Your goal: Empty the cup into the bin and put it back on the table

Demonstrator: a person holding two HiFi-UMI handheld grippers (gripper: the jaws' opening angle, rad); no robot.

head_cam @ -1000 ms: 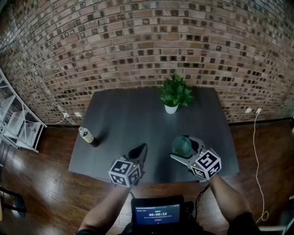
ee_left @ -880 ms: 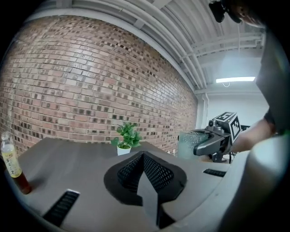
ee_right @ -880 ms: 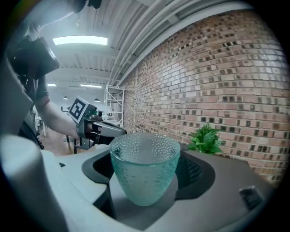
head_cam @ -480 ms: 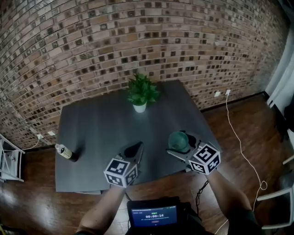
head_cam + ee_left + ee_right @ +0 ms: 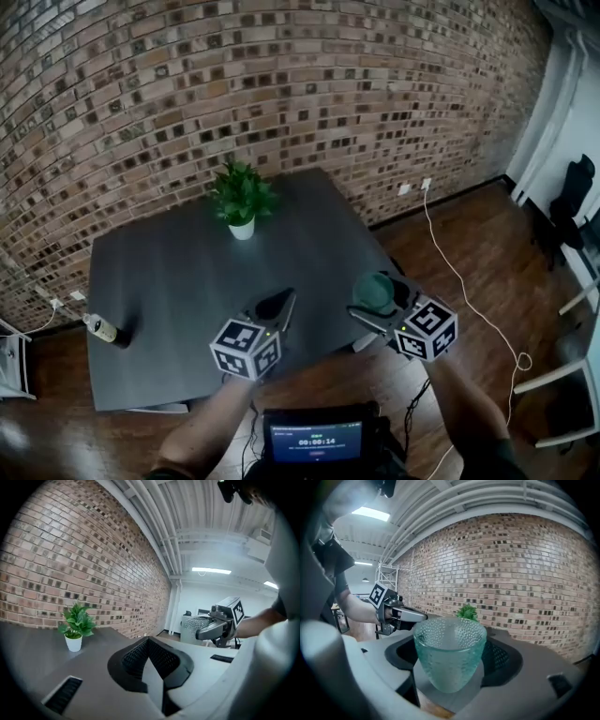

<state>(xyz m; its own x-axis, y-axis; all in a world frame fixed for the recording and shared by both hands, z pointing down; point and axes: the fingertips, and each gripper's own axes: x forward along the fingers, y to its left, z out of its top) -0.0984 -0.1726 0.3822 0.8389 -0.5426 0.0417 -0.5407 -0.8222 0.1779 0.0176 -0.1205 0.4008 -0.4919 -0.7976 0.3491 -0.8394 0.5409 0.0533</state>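
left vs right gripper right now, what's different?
The left gripper has its jaws together with nothing between them; the right gripper is clamped on the green glass cup, which it holds upright. The left gripper hangs over the near edge of the table; the right gripper is out by the table's near right corner. Both point forward at much the same height, and each carries a marker cube.
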